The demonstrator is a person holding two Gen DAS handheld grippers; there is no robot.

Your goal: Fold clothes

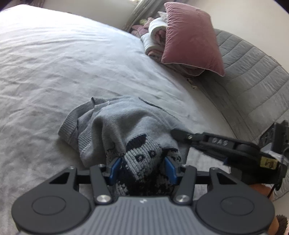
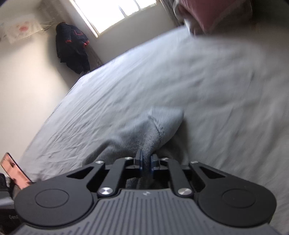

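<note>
A grey knitted sweater [image 1: 126, 123] with a dark panda pattern lies crumpled on the white bed sheet [image 1: 54, 63]. My left gripper [image 1: 142, 166] holds the patterned part, which is bunched between its blue pads [image 1: 115, 168] and pulled up toward the camera. My right gripper [image 2: 146, 159] is shut on a plain grey fold of the sweater [image 2: 144, 133], with the cloth pinched between nearly touching pads. In the left wrist view the right gripper [image 1: 178, 133] reaches in from the right, its tips at the sweater's right edge.
A pink pillow [image 1: 189, 36] leans on a stack of folded bedding [image 1: 155, 36] at the head of the bed. A grey quilted cover [image 1: 252, 86] curves along the right. A dark garment [image 2: 72, 47] hangs in the corner by the window [image 2: 112, 12]. A pink flat object [image 2: 14, 170] sits at the lower left.
</note>
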